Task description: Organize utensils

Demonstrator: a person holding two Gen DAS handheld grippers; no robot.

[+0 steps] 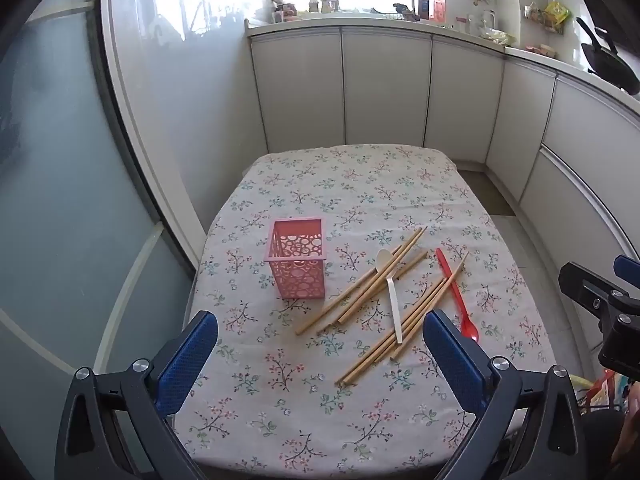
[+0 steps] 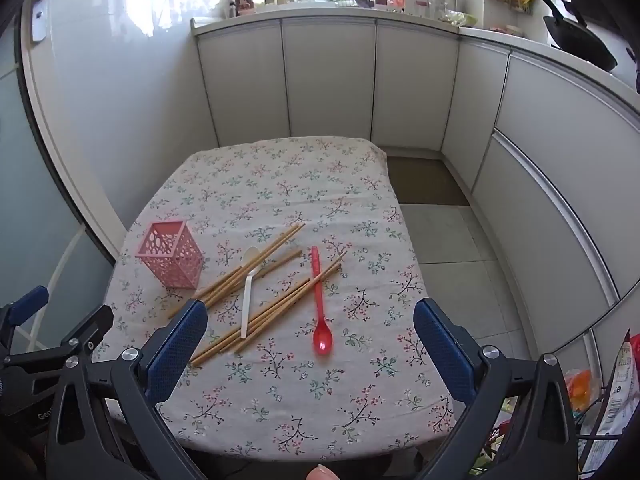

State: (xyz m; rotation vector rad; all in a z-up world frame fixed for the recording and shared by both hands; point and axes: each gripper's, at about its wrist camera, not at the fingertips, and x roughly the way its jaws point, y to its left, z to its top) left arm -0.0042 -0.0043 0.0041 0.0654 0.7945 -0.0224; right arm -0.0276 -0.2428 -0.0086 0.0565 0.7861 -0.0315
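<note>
Table (image 1: 280,420) carries a floral cloth, slightly wrinkled, rounded at the corners. Pink holder (image 1: 297,264) stands upright on the left half: square plastic box, walls perforated with round cutouts, open top, nothing visible inside. Just right of it lie bamboo chopsticks (image 1: 360,292), thin straight tan sticks in 2 loose diagonal clusters, ends fanning out. White spoon (image 1: 391,292), smooth plastic, lies across the sticks with its bowl toward the far side. Red spoon (image 2: 319,300), glossy translucent plastic with a long handle, lies right of the sticks, bowl toward the near edge, handle touching the tips of the nearer cluster. Left gripper (image 1: 320,354) hovers over the near edge, jaws spread wide, nothing between them; fingers (image 1: 184,364) have blue dimpled pads on black frames. Right gripper (image 2: 310,346) matches: jaws wide, empty, above the cloth near the red spoon's bowl.
</note>
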